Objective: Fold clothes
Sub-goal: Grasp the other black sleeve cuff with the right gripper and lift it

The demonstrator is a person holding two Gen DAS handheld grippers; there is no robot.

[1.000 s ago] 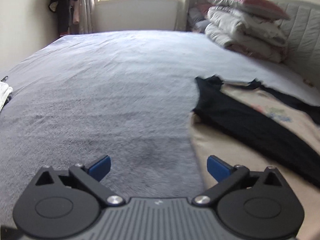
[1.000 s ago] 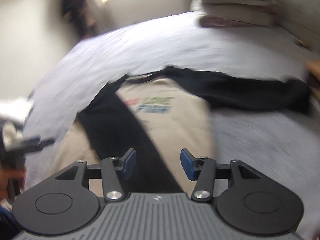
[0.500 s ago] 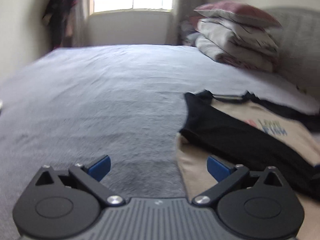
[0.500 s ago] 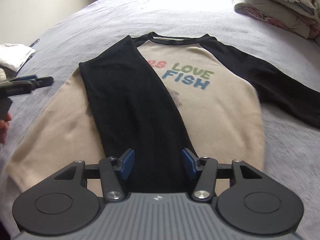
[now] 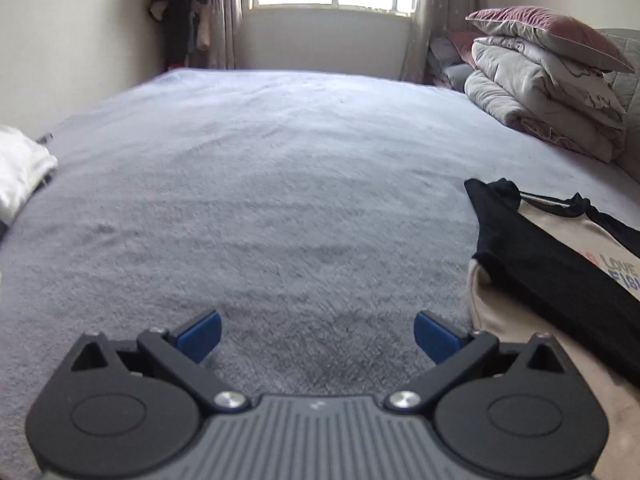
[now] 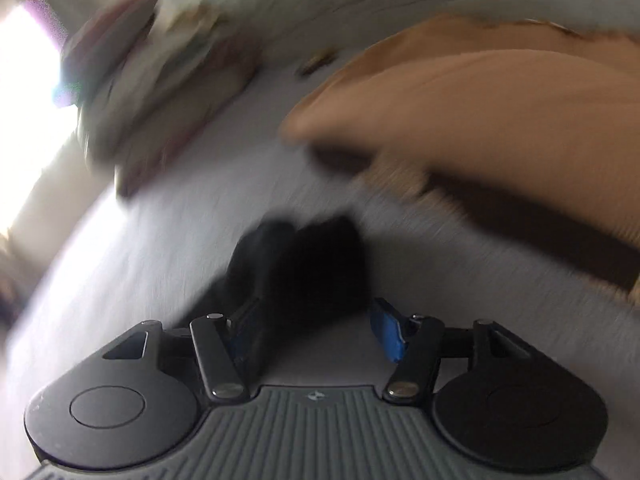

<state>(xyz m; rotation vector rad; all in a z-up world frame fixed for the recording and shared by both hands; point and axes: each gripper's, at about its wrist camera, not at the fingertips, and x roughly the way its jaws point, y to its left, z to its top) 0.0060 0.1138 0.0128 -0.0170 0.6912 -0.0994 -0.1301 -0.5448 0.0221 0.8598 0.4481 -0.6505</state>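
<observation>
A beige shirt [image 5: 516, 320] with black sleeves lies on a grey bed [image 5: 280, 184]. The left hand-held gripper [image 5: 316, 336] hovers over bare blanket beside it, fingers wide apart. In a blurred view, the right hand-held gripper [image 6: 312, 326] has just been opening, a black sleeve end [image 6: 304, 264] between its fingers.

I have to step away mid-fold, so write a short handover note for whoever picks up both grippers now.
Left gripper: open, empty, over bare grey bedspread, beside the shirt.
Right gripper: jaws have just been opening; the blurred black cuff lies between them, apparently not pinched.
Done: one black sleeve is folded across the beige body.
Left: fold in the other sleeve, then the body.
</observation>
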